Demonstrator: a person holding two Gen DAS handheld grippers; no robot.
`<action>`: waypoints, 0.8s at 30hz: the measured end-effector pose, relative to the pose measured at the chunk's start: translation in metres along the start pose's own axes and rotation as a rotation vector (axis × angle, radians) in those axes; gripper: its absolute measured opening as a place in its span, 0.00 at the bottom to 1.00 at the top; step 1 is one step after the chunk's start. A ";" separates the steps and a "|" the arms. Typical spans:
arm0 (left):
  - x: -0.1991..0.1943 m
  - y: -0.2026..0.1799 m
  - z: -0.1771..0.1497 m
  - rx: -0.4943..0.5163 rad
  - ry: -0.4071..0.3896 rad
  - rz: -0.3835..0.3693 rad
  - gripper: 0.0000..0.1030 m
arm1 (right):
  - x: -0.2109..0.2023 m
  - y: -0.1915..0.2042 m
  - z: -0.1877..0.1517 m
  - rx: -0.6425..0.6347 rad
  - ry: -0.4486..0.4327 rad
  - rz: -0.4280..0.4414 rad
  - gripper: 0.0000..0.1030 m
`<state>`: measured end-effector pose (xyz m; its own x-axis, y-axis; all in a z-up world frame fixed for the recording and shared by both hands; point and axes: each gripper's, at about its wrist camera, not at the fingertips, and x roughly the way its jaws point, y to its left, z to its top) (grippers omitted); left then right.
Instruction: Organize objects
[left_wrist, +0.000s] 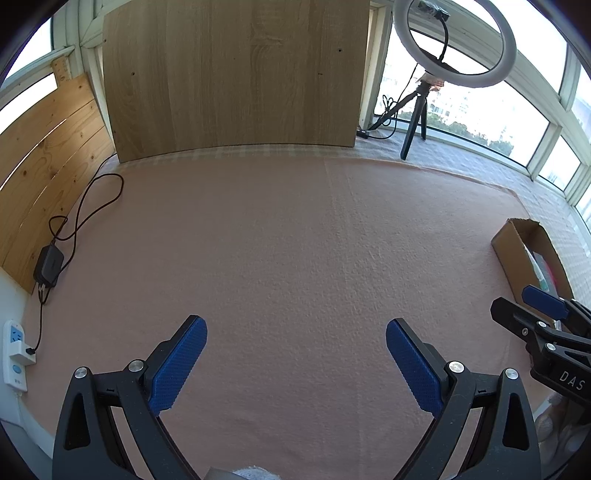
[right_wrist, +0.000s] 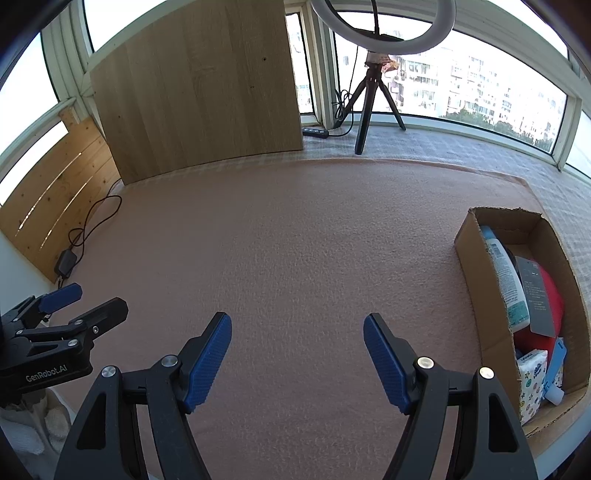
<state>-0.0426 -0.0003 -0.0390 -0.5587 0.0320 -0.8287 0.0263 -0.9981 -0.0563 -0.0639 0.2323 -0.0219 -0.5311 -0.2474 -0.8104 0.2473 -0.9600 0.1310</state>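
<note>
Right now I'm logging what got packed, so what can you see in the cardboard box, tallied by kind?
Inside the cardboard box, as far as the right wrist view shows:
White bottle: 1
Grey card: 1
Red item: 1
Patterned tissue pack: 1
Blue-and-white tube: 1
Total: 5 visible; more may be hidden underneath.

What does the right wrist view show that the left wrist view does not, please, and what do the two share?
Only the right wrist view looks into the cardboard box, showing a white bottle, a red item and a tissue pack. Only the left wrist view shows the white wall socket with a plug in it. Both show the pink cloth, the wooden board, the ring light and both grippers, left gripper and right gripper, open and empty.
</note>
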 end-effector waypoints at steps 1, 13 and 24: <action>0.000 0.000 0.000 -0.002 0.000 -0.001 0.97 | 0.000 0.000 0.000 0.000 0.000 0.000 0.68; 0.004 0.000 0.000 -0.011 0.004 0.003 0.97 | 0.003 -0.002 0.001 0.007 0.011 0.001 0.68; 0.010 0.001 0.000 -0.018 0.014 -0.003 0.97 | 0.009 -0.005 0.000 0.021 0.026 0.004 0.68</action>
<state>-0.0481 -0.0011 -0.0478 -0.5473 0.0356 -0.8362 0.0397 -0.9969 -0.0684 -0.0701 0.2349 -0.0292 -0.5087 -0.2480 -0.8245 0.2321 -0.9617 0.1460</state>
